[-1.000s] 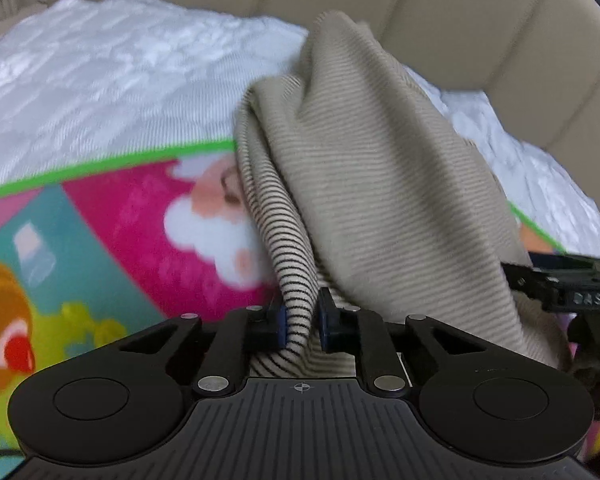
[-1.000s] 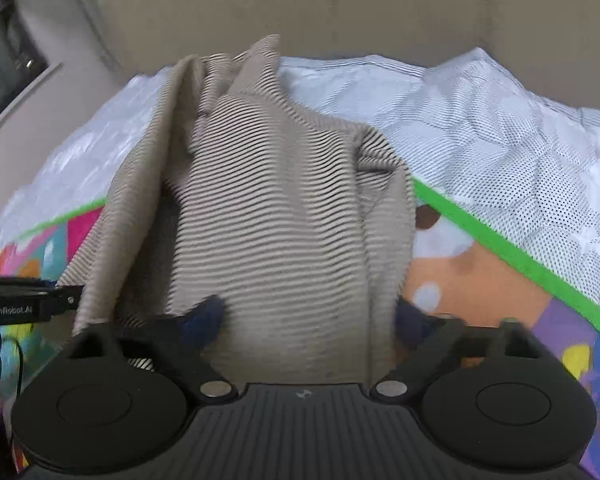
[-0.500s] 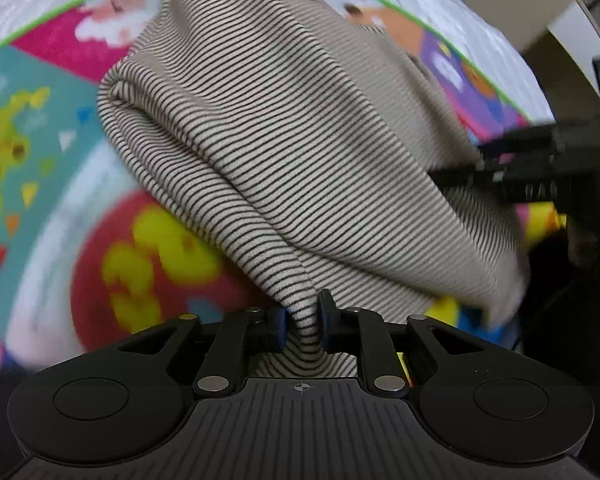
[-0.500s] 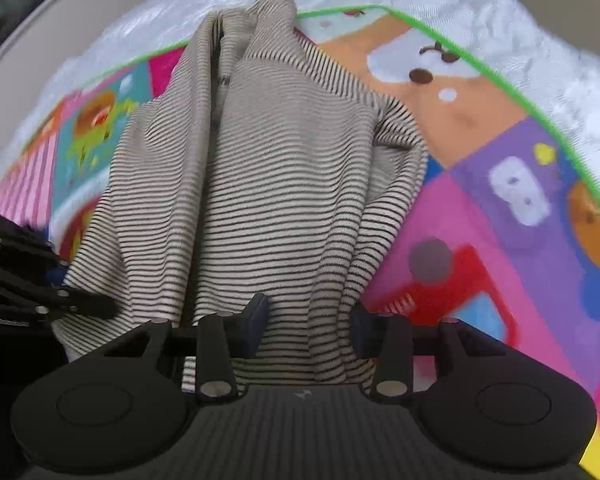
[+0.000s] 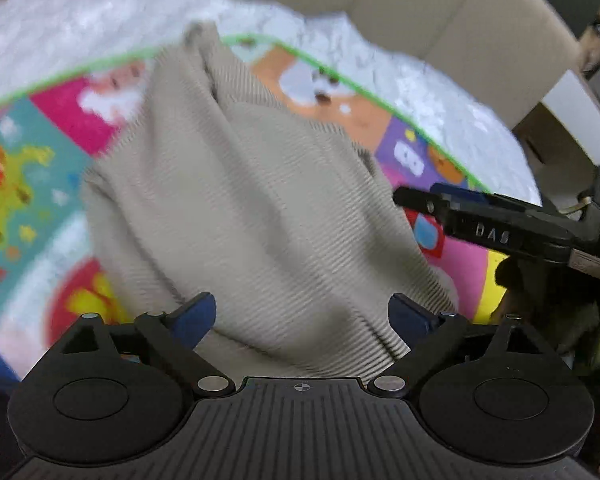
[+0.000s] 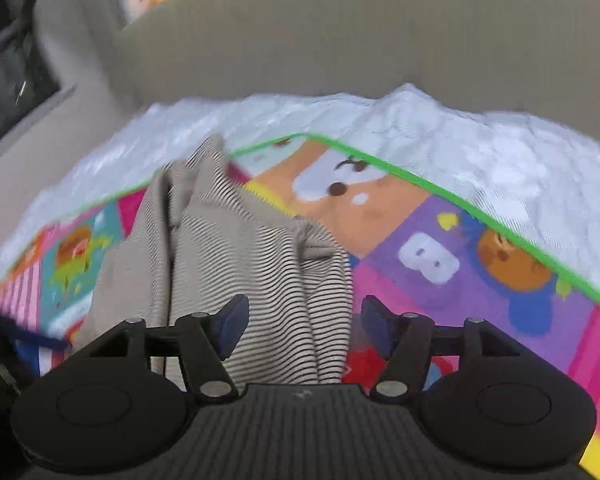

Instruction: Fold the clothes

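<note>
Roughly speaking, the fold is sitting somewhere in the middle — the striped sweater point(image 5: 252, 216) is lying bunched in a long heap on the colourful play mat point(image 5: 28, 184), not spread flat and not yet a tidy packet. Going from left to right around that sweater: the left gripper point(image 5: 302, 314) is hovering over its near hem with the fingers point(image 5: 194, 314) spread wide and released, gripping nothing, the cloth passing loosely between them. Off the sweater's right edge, the right gripper point(image 6: 298, 324) is pointing along the garment, its fingers point(image 6: 230, 326) also standing apart; striped fabric is lying in the gap, but nothing is pinching it. Beyond the sweater's far end, the white quilt point(image 6: 480, 148) and beige sofa back point(image 6: 380, 40) are showing. Judging by the ridges and the rumpled top, smoothing and at least one more neat fold are remaining — both grippers are needing a fresh hold first.
</note>
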Demonstrator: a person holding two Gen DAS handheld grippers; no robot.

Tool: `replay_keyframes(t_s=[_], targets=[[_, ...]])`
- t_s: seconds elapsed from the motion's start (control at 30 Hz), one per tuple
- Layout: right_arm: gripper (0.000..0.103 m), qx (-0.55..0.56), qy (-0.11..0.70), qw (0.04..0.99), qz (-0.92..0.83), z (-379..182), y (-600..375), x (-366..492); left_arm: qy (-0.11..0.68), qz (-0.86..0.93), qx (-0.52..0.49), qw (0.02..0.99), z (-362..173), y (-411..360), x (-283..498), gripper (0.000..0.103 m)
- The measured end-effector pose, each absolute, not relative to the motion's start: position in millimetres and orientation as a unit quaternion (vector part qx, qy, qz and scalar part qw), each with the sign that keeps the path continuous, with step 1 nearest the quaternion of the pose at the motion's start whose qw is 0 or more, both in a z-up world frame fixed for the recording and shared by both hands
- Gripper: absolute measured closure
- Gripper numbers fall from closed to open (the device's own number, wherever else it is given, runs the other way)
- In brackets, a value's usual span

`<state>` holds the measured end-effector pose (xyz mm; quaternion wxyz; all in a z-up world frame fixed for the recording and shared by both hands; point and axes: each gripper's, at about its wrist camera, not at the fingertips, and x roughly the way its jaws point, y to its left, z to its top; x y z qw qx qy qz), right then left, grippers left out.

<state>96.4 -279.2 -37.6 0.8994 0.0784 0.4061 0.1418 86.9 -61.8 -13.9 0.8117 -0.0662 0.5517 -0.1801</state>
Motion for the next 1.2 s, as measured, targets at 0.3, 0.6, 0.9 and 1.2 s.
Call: replay_keyframes(t_s=[0.3, 0.6, 0.9, 1.2], targets=[[0.028, 0.125, 0.383, 0.905, 0.137, -40.4, -294.1, 98.1, 0.557, -0.144, 0.005, 0.818, -46.5, -87.0, 92.0, 0.034], [0.028, 0.057, 0.393, 0.905, 0.155, -42.2, -268.3, 94.3, 0.511, -0.140, -0.069, 0.845, -14.5, -8.4, 112.3, 0.101], [0.030, -0.067, 0.364, 0.909, 0.190, -31.8, -209.7, 98.6, 0.408, 0.014, -0.074, 0.910, 43.9, 135.1, 168.0, 0.101], [0.040, 0.013, 0.481, 0.814, 0.325, -30.1, -176.1, 79.5, 0.450, -0.085, -0.085, 0.885, 3.9, 108.6, 132.2, 0.050]])
